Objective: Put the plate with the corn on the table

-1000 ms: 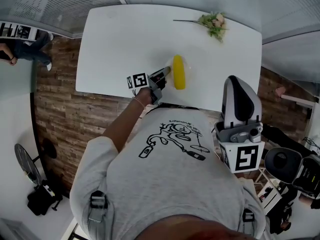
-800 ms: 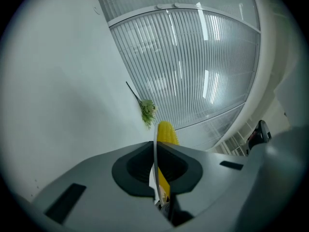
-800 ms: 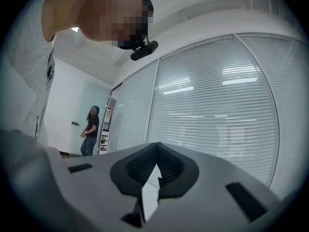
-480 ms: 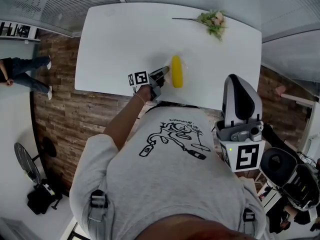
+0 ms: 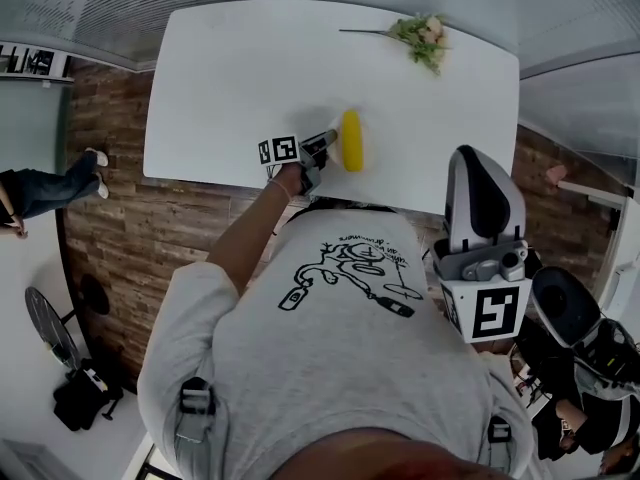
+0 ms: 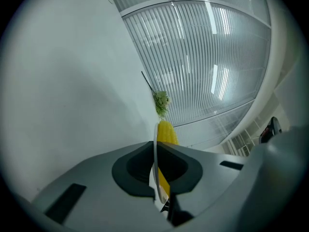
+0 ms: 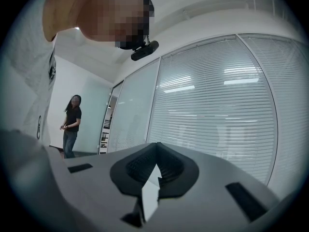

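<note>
A yellow corn cob [image 5: 352, 140] lies on a white plate that hardly stands out from the white table [image 5: 250, 78], close to the table's front edge. My left gripper [image 5: 328, 142] is shut on the plate's near rim. In the left gripper view the plate rim [image 6: 155, 149] runs edge-on between the jaws of the left gripper [image 6: 156, 178], with the corn [image 6: 166, 133] just beyond. I cannot tell whether the plate touches the table. My right gripper [image 5: 472, 164] is held up beside my right side, shut on nothing. The right gripper [image 7: 155, 170] faces window blinds.
A sprig of flowers [image 5: 425, 40] lies at the table's far right; in the left gripper view the flowers [image 6: 161, 102] sit beyond the corn. Wood floor [image 5: 110, 208] surrounds the table. A person [image 7: 71, 124] stands off to the side, legs visible [image 5: 40, 190]. An office chair [image 5: 575, 328] is at right.
The bystander at the left has walked toward the near side. My left gripper and the plate with the corn have barely shifted. The right gripper has stayed put.
</note>
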Tool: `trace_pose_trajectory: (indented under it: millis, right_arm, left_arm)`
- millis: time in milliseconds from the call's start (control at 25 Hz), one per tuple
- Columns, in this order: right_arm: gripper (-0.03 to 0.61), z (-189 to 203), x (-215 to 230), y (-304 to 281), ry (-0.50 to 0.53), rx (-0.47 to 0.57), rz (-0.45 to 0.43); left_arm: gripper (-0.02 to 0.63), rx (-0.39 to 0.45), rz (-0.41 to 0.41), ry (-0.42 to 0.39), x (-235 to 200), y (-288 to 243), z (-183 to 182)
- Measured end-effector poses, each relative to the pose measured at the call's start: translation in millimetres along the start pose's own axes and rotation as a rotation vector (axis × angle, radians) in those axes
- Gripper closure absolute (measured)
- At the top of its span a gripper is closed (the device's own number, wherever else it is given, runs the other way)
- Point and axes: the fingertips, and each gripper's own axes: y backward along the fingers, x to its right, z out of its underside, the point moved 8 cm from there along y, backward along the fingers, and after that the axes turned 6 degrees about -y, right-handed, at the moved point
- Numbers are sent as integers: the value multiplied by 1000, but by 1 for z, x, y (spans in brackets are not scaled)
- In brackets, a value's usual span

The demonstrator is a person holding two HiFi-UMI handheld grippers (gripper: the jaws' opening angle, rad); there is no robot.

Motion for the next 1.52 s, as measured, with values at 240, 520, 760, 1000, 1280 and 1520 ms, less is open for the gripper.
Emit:
trace_pose_trajectory:
  millis: [240, 520, 760, 1000, 1280, 1520]
  right_arm:
    - [572, 0, -1, 0, 4, -1, -3]
    - [572, -2, -2, 1, 2, -2, 5]
    - [572, -4, -4, 0, -1, -3, 7]
    - [572, -5, -6, -1, -3, -3, 8]
    - [572, -3, -5, -3, -7, -3, 6]
    - [572, 0, -2, -4, -15, -7, 11]
  left_arm:
    - [586, -16, -33, -1, -6, -5, 1]
    - [586, -32, -65, 8, -9, -6, 3]
    - [586, -59, -105, 12, -8, -7, 2]
    - [586, -66, -149, 18, -8, -7, 1]
    - [584, -90, -238, -43, -3, -13, -1]
    - [572, -129, -336, -116, 0, -17, -1]
